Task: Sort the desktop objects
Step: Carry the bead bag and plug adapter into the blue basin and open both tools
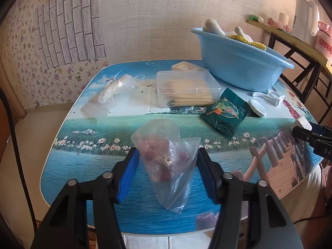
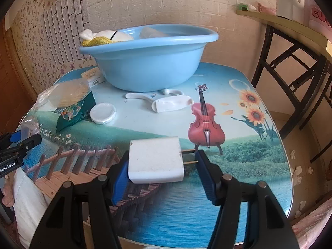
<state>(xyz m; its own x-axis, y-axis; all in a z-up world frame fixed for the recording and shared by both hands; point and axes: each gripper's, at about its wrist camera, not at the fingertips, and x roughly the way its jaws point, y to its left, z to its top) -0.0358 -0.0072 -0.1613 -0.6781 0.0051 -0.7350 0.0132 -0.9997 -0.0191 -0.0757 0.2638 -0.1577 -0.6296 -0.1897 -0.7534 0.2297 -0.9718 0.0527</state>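
A picture-printed table (image 2: 238, 112) holds a blue basin (image 2: 149, 62), already part filled. Left gripper (image 1: 168, 155) straddles a bag of beads (image 1: 166, 157), fingers apart, not pressing. Right gripper (image 2: 161, 161) pinches a white plug (image 2: 155, 161) endwise (prongs against one pad). Toothpick box (image 1: 186, 87), green packet (image 1: 225, 112) and white bits remain.

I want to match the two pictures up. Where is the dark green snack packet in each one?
Left wrist view: the green snack packet lies right of centre, in front of the clear box of sticks.
Right wrist view: the packet is at the left, beside the round white lid.
Shared landmark: the blue basin sits behind the packet in both.
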